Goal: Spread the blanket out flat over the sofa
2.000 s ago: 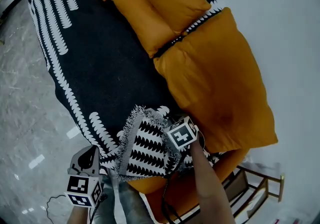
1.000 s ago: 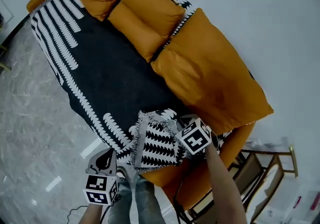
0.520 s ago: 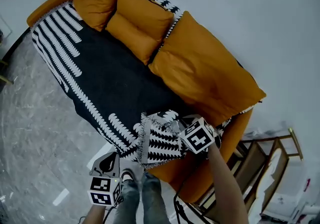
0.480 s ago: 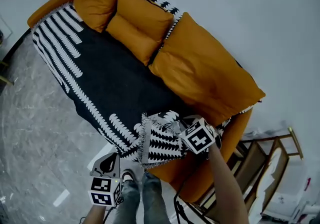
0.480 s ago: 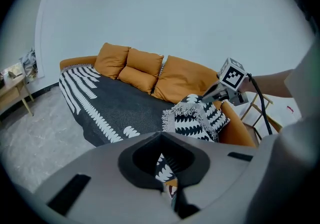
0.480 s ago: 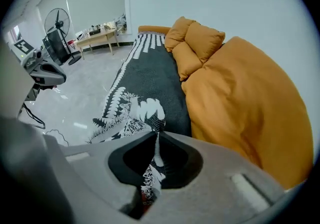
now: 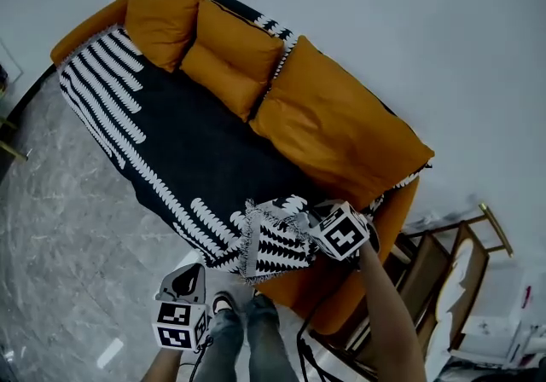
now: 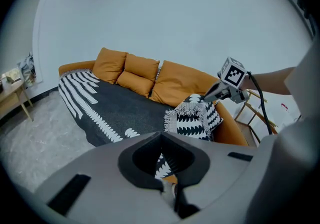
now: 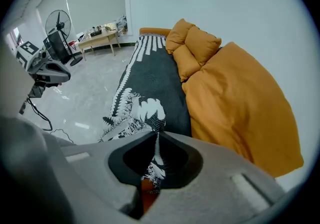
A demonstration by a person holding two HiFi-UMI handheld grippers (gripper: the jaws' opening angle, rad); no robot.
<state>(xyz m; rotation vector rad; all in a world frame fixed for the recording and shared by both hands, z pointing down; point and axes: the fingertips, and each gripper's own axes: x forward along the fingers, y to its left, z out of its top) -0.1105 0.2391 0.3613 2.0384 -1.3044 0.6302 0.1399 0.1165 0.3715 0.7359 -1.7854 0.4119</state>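
A black blanket (image 7: pixel 188 141) with white leaf bands covers the seat of the orange sofa (image 7: pixel 341 129). Its near corner (image 7: pixel 277 244) is folded back, fringe showing, and hangs lifted off the sofa's right end. My right gripper (image 7: pixel 311 222) is shut on that corner; in the right gripper view the cloth (image 9: pixel 150 113) runs straight into the closed jaws of the right gripper (image 9: pixel 156 140). My left gripper (image 7: pixel 182 280) hovers over the floor in front of the sofa, apart from the blanket. In the left gripper view the left gripper (image 8: pixel 161 138) has its jaws together with nothing held.
Three orange cushions (image 7: pixel 226 56) lean on the sofa back. A wooden side frame (image 7: pixel 452 252) stands past the sofa's right end. The person's legs (image 7: pixel 243 333) are at the sofa front on marble floor (image 7: pixel 60 227). A fan (image 9: pixel 59 38) and low table (image 9: pixel 100 38) stand far off.
Both grippers have risen and the head view has drawn back, so the sofa looks smaller. The right gripper has lifted the folded corner higher and toward the sofa's right end.
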